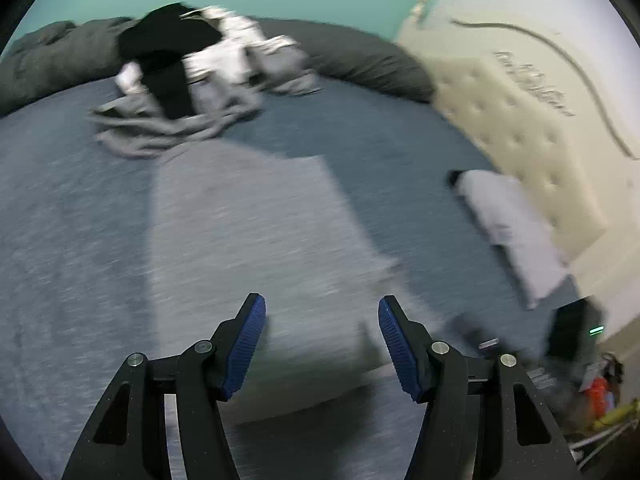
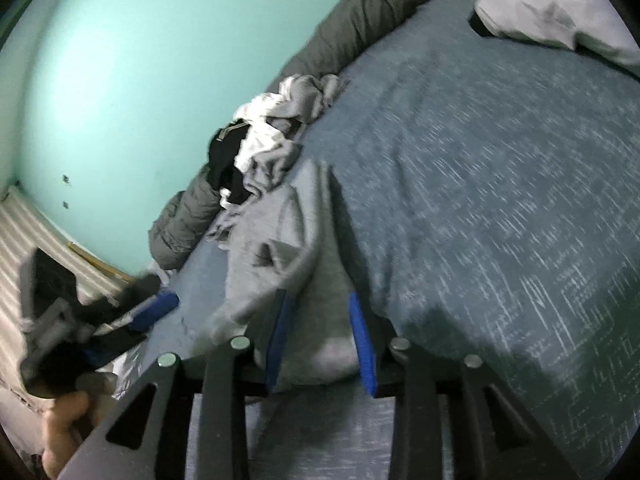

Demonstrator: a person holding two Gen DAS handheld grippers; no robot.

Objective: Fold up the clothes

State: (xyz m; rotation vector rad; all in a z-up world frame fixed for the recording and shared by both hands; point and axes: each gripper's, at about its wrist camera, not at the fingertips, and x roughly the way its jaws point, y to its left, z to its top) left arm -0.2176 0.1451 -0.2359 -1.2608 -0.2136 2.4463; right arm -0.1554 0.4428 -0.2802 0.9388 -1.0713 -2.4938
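Dim, motion-blurred fisheye views, dark corners

Cursive lettering (image 1: 532, 84) stands on the cream wall (image 1: 520, 8) above the headboard (image 1: 520, 152). Blur makes it unreadable. No other text shows.

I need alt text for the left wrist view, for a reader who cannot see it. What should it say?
The open left gripper, with blue pads, hangs over a light grey garment spread flat on a blue-grey bed cover. Behind it lies a loose pile of black, white and grey clothes before a dark grey duvet roll. A cream tufted headboard is at right; the image is motion-blurred.
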